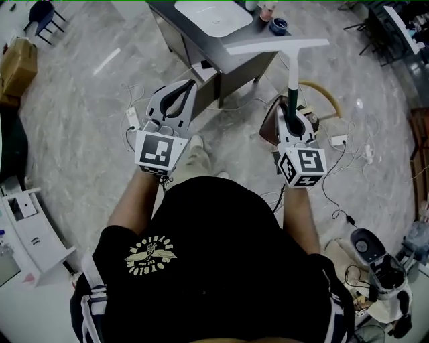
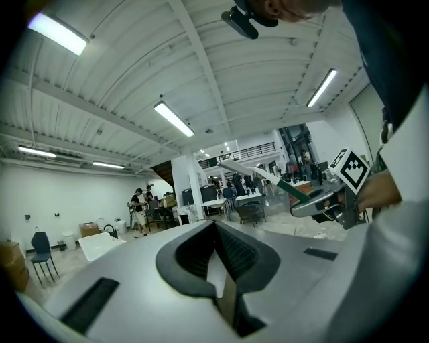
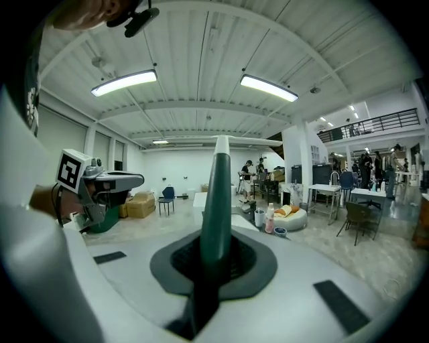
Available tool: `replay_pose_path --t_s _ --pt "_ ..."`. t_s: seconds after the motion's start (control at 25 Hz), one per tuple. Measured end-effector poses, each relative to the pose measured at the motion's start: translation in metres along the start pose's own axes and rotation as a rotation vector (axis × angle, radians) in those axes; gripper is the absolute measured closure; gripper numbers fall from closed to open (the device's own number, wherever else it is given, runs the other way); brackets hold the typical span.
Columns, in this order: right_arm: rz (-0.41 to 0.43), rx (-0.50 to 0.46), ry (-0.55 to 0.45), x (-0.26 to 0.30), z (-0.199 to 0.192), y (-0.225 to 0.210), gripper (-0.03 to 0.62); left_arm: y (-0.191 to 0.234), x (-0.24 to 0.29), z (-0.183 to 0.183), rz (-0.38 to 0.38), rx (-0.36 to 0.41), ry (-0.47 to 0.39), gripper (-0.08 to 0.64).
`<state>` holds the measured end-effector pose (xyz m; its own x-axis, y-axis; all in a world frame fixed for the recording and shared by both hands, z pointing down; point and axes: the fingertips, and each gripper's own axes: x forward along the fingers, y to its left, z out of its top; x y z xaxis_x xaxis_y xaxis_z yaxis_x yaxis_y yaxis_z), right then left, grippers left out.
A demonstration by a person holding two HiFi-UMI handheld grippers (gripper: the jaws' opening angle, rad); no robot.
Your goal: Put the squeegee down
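Observation:
My right gripper (image 1: 292,108) is shut on the dark green handle (image 1: 292,86) of a squeegee. Its long white blade (image 1: 278,45) stretches crosswise above the front edge of a grey metal table (image 1: 249,64). In the right gripper view the handle (image 3: 217,194) rises straight out from between the jaws, with the blade (image 3: 221,141) across the top. My left gripper (image 1: 190,86) is held at the same height to the left, shut with nothing in it. Its own view shows the jaws (image 2: 218,268) closed and the squeegee (image 2: 260,174) off to the right.
On the table are a white basin (image 1: 214,17) and a blue cup (image 1: 279,27). Cables and a power strip (image 1: 338,141) lie on the marble floor. A white shelf unit (image 1: 27,228) stands left, a cardboard box (image 1: 17,63) far left, a vacuum-like machine (image 1: 375,261) lower right.

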<state>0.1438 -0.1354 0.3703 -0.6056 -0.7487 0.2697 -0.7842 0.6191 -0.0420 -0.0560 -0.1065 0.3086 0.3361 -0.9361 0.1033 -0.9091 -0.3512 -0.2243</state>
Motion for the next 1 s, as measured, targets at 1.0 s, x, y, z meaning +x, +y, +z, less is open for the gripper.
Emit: replay_pose_path --t_s 1.0 --pt "-0.135 0.014 0.019 0.164 0.050 -0.018 0.552 0.143 0.132 -0.012 -0.147 0.017 -0.060 0.537"
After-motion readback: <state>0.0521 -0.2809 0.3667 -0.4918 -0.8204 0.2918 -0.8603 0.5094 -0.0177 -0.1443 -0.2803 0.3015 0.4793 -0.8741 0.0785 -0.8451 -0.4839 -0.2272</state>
